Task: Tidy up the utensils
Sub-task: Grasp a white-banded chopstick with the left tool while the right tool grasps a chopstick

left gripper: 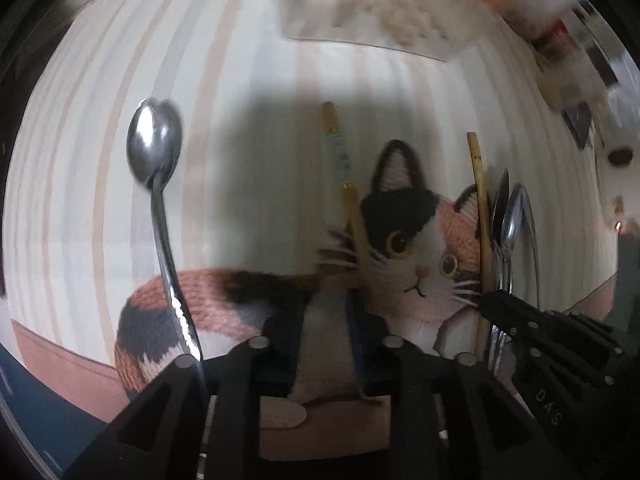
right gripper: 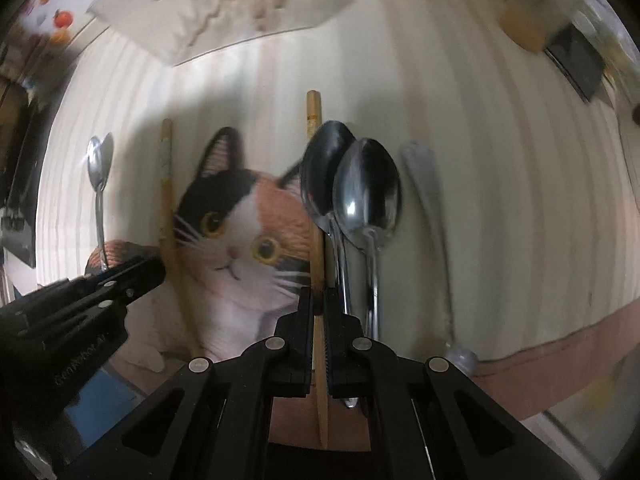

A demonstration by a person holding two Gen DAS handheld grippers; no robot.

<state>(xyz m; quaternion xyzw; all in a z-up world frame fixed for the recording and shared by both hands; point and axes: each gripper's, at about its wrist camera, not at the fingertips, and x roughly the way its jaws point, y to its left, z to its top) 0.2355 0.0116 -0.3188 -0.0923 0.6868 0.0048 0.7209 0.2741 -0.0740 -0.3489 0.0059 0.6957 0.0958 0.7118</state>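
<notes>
The right tool [right gripper: 319,312] points down at a striped placemat [right gripper: 500,160] with a cat picture [right gripper: 236,240], and its jaws are clamped on a wooden chopstick [right gripper: 320,360] that runs up between them along the cat's right side. Just right of that chopstick lie two metal spoons [right gripper: 360,188], bowls away from the camera and overlapping, handles running back beside the right tool. Further right on the mat lies a pale grey utensil [right gripper: 428,200], too blurred to name. A second chopstick [right gripper: 167,184] lies left of the cat's face, and a lone spoon [right gripper: 99,176] lies further left, its handle reaching the left tool [right gripper: 140,276] at the picture's edge.

In the left wrist view, the left tool [left gripper: 326,344] stands slightly apart with nothing clearly gripped; the second chopstick [left gripper: 348,216] runs up from the gap between its fingers. The lone spoon [left gripper: 154,148] lies to its left, handle passing beside the left finger [left gripper: 184,364]. A white cloth or paper [left gripper: 360,4] lies beyond the mat on the worktop, blurred.
</notes>
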